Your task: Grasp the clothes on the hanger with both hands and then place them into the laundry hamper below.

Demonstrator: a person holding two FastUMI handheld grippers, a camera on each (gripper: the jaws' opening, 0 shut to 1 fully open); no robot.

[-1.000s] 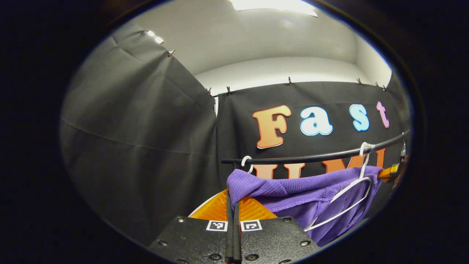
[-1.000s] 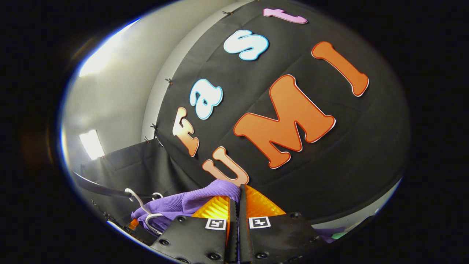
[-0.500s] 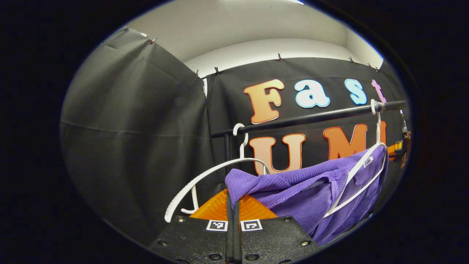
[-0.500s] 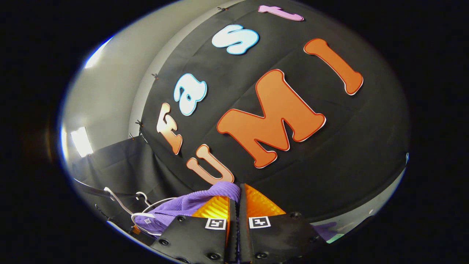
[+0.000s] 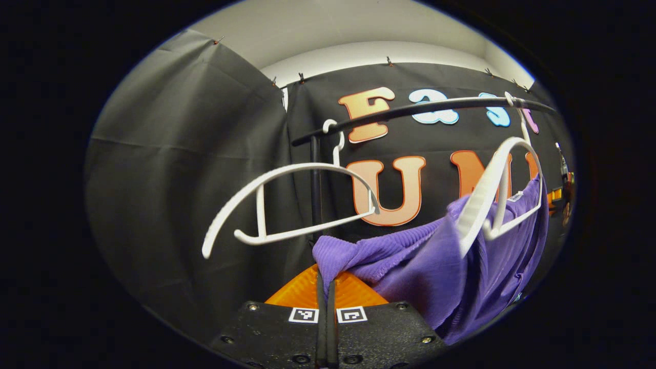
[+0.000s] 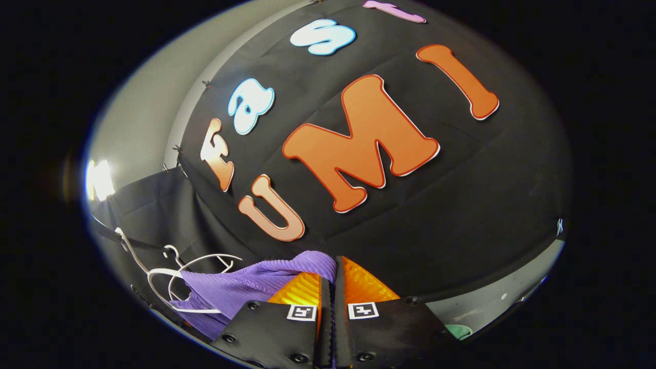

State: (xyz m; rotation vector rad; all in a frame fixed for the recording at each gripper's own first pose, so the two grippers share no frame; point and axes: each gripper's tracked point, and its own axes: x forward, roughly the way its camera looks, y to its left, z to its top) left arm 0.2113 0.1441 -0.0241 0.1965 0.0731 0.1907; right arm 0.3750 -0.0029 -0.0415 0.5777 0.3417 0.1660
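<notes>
two grippers, the left gripper (image 5: 325, 279) and right gripper (image 6: 330, 274), each pinch a corner of the purple garment (image 5: 435, 266), which sags between them beside a white hanger (image 5: 492, 200). soft, light ribbed knit; held at both ends it looks easy to lower.

— Any writing to read here?
— None legible. The small white tag (image 5: 515, 196) on the purple garment (image 5: 435, 266) is too small; each gripper carries square coded markers (image 5: 328, 314), not text.
</notes>
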